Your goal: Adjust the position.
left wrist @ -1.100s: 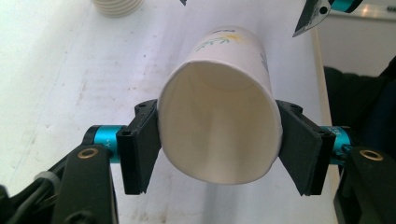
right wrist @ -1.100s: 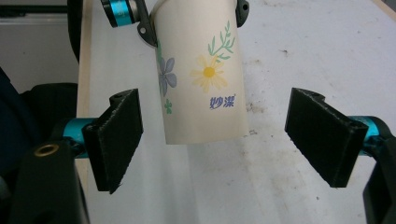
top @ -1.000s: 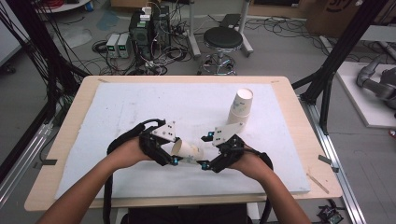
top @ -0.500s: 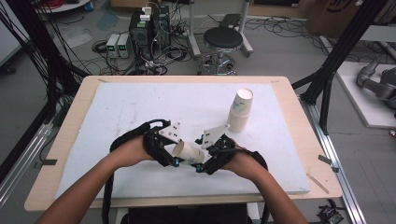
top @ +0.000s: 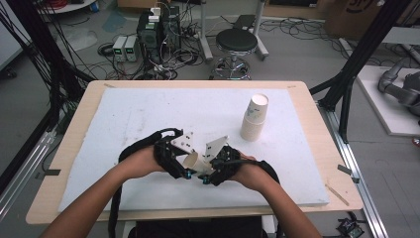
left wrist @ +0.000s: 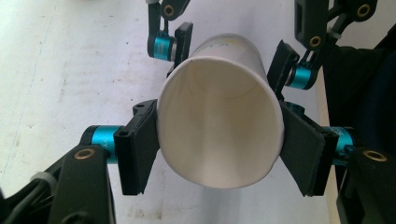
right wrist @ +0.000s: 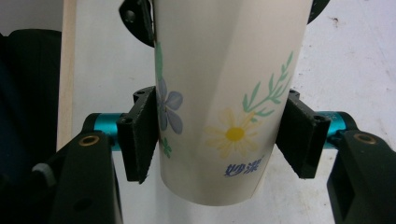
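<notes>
— Right, high view first: what is on the table point(top: 89, 130)?

— One paper cup point(top: 192, 162) lying on its side near the front edge, held between the left gripper point(top: 188, 173) and right gripper point(top: 205, 177). One stack of cups point(top: 254, 118) stands upright, well apart at the back right. How many cups are in the stack I cannot tell.

— Left gripper view?

— Its jaws, having just eased a little wider, pinch the cup at its open rim point(left wrist: 219, 121); the mouth is squashed slightly oval.

— Right gripper view?

— Its jaws have just been closing and now press the printed wall near the base point(right wrist: 229, 186).

— Advice?

— Squeeze lightly, keep both hands level, avoid creasing the rim.
</notes>
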`<action>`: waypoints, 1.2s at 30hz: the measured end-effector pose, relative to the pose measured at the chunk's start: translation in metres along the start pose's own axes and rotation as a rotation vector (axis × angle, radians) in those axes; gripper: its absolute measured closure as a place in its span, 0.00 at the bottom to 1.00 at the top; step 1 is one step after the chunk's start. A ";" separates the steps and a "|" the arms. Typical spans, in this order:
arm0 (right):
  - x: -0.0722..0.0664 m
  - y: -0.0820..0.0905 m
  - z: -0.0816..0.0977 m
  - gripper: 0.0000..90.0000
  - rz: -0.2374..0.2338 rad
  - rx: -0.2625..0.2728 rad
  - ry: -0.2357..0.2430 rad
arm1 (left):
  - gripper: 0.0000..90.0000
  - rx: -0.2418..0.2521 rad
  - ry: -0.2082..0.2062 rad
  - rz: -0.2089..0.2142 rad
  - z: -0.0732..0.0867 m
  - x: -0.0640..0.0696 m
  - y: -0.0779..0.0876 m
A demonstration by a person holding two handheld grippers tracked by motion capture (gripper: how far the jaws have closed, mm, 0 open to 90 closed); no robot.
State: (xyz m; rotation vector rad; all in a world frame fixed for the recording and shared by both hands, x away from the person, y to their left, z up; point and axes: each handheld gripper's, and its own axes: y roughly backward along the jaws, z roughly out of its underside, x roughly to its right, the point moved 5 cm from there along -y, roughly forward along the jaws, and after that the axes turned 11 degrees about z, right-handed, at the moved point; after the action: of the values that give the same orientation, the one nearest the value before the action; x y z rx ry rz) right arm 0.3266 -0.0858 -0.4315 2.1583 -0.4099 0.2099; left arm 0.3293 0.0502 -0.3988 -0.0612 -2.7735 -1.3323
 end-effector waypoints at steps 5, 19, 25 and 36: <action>0.000 -0.002 0.000 0.40 0.008 -0.007 -0.008 | 0.35 0.027 0.011 -0.012 -0.001 0.000 0.000; 0.010 0.010 0.011 0.41 0.033 -0.003 -0.084 | 0.22 0.225 0.052 -0.054 0.011 -0.006 0.018; 0.014 0.018 0.025 0.41 0.061 0.020 -0.145 | 0.22 0.322 0.091 -0.080 0.022 -0.008 0.026; 0.018 0.032 0.052 0.40 0.115 0.158 -0.276 | 0.22 0.585 0.183 -0.135 0.045 -0.015 0.037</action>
State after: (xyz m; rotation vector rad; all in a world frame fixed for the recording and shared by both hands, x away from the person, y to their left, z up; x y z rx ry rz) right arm 0.3313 -0.1492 -0.4321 2.3291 -0.6964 0.0068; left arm 0.3443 0.1086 -0.3995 0.2651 -2.9156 -0.4653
